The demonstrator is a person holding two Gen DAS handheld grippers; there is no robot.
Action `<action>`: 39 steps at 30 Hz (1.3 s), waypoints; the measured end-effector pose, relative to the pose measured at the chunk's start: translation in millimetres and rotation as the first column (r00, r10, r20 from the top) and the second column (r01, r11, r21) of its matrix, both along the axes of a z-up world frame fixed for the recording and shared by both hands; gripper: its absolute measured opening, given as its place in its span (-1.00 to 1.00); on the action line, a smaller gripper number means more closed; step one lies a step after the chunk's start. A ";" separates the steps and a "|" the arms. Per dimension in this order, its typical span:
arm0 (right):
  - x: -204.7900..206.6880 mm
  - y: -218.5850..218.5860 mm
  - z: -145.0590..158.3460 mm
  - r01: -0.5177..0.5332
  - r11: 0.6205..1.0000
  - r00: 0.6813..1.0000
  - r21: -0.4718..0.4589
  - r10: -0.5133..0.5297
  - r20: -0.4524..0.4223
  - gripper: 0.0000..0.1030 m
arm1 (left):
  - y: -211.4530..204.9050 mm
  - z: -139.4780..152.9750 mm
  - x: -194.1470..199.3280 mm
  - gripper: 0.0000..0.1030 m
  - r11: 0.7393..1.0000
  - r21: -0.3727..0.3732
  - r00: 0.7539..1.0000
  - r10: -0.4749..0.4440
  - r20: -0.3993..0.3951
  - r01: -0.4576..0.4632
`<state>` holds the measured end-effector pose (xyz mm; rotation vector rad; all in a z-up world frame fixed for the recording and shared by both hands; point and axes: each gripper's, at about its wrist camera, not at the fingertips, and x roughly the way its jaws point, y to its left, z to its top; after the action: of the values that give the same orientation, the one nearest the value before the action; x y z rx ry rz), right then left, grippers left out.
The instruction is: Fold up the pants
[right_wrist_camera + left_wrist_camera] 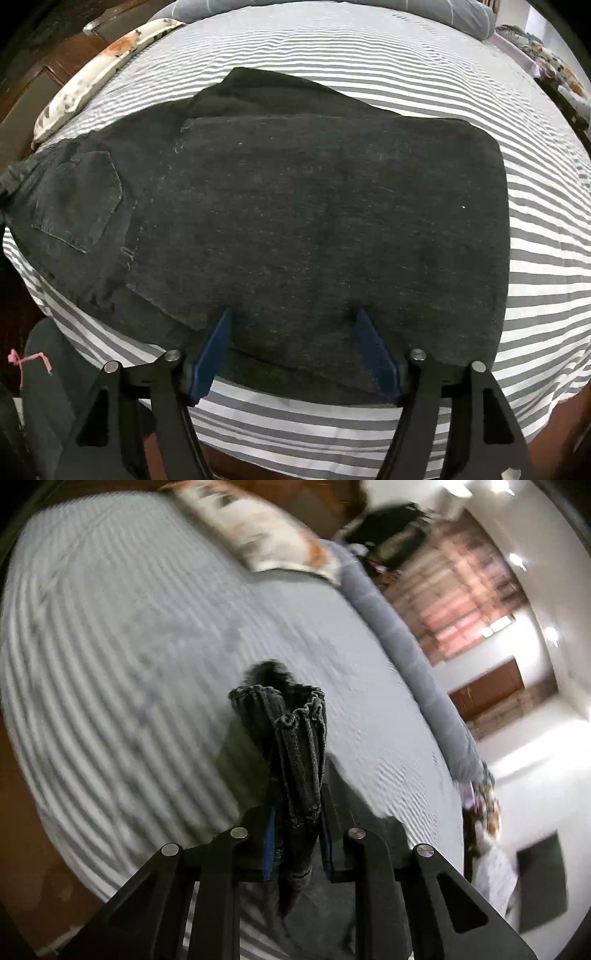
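Left gripper [297,797] is clamped tight on a bunched edge of the black pants [295,221]. Right gripper [293,350] hangs wide open, tips on the pants spread on the striped bed [546,258]. No readable labels.

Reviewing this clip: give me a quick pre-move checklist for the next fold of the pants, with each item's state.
1. Left gripper shut on a bunch of the dark pants: ok.
2. Right gripper open, tips resting on the pants: ok.
3. Pants lie on the striped bedsheet: ok.
4. Folded layers aligned: not ok, edges are offset near the back pocket.
5. Which part the left gripper holds: cannot tell.
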<state>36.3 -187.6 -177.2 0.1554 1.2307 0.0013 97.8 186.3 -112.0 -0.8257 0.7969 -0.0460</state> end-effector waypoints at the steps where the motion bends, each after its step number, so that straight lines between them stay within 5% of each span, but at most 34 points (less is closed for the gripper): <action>1: -0.8 -3.5 2.8 0.011 1.000 1.000 0.029 -0.012 0.005 0.32 | -11.1 10.8 2.5 -0.63 0.999 0.029 1.000 -0.026 0.014 0.026; 6: -6.1 -32.5 25.0 0.081 0.981 0.994 0.174 -0.093 0.060 0.32 | -81.3 54.2 13.9 -0.65 0.974 0.138 0.980 -0.187 0.062 0.177; 10: -14.8 -68.6 44.0 0.142 0.958 0.979 0.248 -0.172 0.105 0.32 | -143.8 70.9 18.7 -0.66 0.929 0.189 0.940 -0.335 0.066 0.318; 15: -36.9 -109.7 53.8 0.215 0.933 0.958 0.290 -0.259 0.122 0.32 | -222.1 70.1 14.7 -0.66 0.845 0.234 0.864 -0.502 0.041 0.480; 20: -55.2 -144.2 49.6 0.274 0.906 0.939 0.323 -0.325 0.114 0.32 | -300.8 51.9 1.1 -0.67 0.730 0.243 0.753 -0.659 -0.002 0.639; 23: -69.4 -159.7 41.2 0.319 0.863 0.921 0.391 -0.380 0.089 0.32 | -340.9 27.6 -15.5 -0.66 0.655 0.246 0.684 -0.727 -0.054 0.715; 28: -75.2 -179.2 28.3 0.347 0.806 0.905 0.480 -0.422 0.055 0.32 | -377.7 -19.9 -35.1 -0.65 0.549 0.310 0.614 -0.770 -0.173 0.777; 32: -70.4 -183.4 18.6 0.319 0.747 0.906 0.583 -0.421 0.045 0.34 | -378.1 -21.6 -30.3 -0.47 0.527 0.325 0.600 -0.777 -0.189 0.785; 37: -50.4 -186.1 -1.8 0.293 0.596 0.900 0.747 -0.436 -0.005 0.35 | -380.3 -11.8 -43.3 -0.15 0.474 0.352 0.556 -0.810 -0.184 0.807; 39: -41.6 -185.6 -7.4 0.287 0.578 0.903 0.764 -0.430 -0.014 0.35 | -374.5 -10.0 -47.7 -0.13 0.462 0.366 0.551 -0.812 -0.192 0.808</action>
<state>-5.3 -373.2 -184.6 1.1336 0.9307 0.1745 50.1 -188.2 -122.0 0.0476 1.0928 -0.7280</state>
